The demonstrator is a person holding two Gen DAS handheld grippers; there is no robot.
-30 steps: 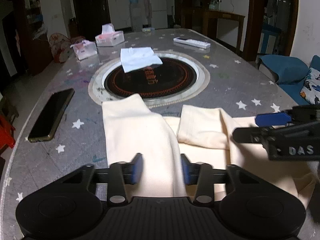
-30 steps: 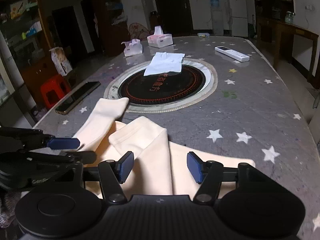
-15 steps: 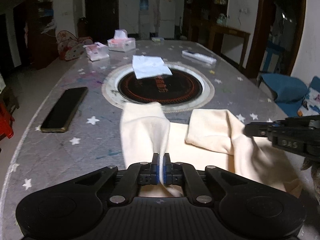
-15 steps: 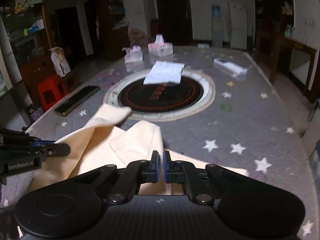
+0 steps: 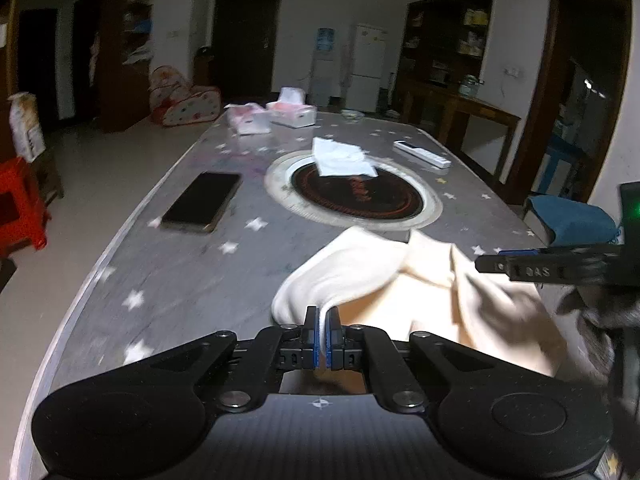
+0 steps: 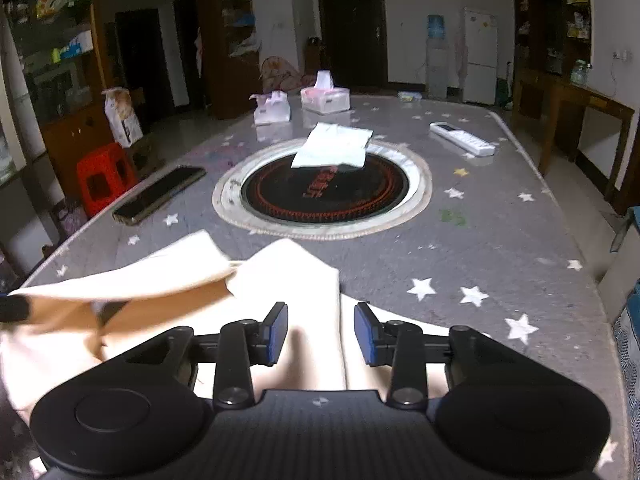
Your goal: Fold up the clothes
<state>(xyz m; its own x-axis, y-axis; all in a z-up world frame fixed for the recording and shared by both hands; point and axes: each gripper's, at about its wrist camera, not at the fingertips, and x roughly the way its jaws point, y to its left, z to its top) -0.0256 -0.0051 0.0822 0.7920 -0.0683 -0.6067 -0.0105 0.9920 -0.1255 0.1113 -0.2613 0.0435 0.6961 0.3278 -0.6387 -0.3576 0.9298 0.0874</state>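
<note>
Holding a pinch of the cream garment (image 5: 384,280) in the left gripper (image 5: 322,334), whose jaws are pressed together on a fold of cloth, the person has that side raised off the worktop (image 5: 168,272) — while the right gripper (image 6: 320,334) hovers with its jaws spread, a strip of cloth lying between them but not clamped. The garment sits at the near edge of the worktop, at about 6 o'clock from the round black hob (image 6: 326,190), bunched and part-lifted, with one flap hanging across toward the left gripper in the right wrist view. My judgement is that a fold is under way, with only one side gripped. To do it well, the right jaws should close on the edge between them before any carry, so both corners travel level; then the lifted cloth should be kept taut enough to stay flat and laid down edge to edge. The fabric looks soft and limp, so a one-sided pull would likely drag it into creases — or toward the phone (image 5: 202,202) at 9 o'clock of the hob.
</note>
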